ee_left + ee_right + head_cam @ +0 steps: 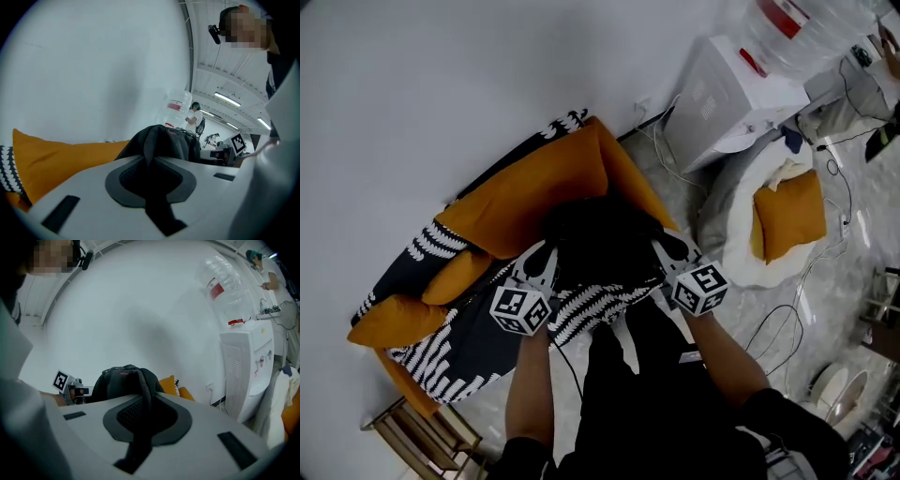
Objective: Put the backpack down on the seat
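Note:
A black backpack [600, 239] hangs between my two grippers over an orange sofa seat [544, 183]; whether it touches the cushion is hidden. My left gripper [539, 267] holds its left side and my right gripper [670, 253] its right side. In the left gripper view the jaws of the left gripper [150, 164] are shut on a black strap that runs up to the backpack [164, 143]. The right gripper view shows the same: the right gripper [143, 413] is shut on a strap of the backpack [124, 380].
A black-and-white patterned throw [459, 347] covers the sofa's front, with orange cushions [455, 277] at its left. A white water dispenser [727, 94] stands right of the sofa, next to a white pet bed [741, 225] with an orange pillow. Cables [787, 319] cross the floor. A wooden stool [417, 436] is at lower left.

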A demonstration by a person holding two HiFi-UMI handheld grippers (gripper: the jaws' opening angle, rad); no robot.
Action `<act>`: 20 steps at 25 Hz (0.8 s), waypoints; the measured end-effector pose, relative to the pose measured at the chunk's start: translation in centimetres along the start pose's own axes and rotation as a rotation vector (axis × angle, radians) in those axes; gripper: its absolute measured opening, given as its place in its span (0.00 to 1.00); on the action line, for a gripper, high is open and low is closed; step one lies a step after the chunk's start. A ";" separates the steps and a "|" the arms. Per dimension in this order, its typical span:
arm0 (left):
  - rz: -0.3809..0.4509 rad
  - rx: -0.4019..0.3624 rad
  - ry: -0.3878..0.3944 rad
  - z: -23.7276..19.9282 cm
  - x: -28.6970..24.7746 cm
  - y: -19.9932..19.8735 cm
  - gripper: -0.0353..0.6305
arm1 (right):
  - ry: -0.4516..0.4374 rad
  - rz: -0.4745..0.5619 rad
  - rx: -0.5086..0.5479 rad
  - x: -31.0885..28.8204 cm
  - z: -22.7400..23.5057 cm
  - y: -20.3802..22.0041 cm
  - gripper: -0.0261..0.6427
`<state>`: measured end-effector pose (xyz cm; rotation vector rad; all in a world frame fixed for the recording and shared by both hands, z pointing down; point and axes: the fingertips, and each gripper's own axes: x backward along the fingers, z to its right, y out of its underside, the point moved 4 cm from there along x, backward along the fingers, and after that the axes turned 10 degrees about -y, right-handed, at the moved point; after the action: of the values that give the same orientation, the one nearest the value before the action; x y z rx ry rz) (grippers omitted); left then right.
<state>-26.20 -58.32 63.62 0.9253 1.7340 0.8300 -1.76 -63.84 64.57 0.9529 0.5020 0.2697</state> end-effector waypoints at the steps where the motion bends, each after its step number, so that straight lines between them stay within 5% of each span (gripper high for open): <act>1: -0.005 -0.001 -0.001 -0.3 -0.6 -0.2 0.13 | 0.002 -0.001 -0.001 -0.5 0.6 -0.2 0.11; 20: -0.190 0.005 -0.095 -4.2 -10.7 1.8 0.14 | 0.176 -0.132 -0.064 -8.5 10.2 1.9 0.11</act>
<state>-27.19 -67.24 71.04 0.7768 1.7119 0.6474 -3.75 -73.69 73.43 0.8341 0.7113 0.2502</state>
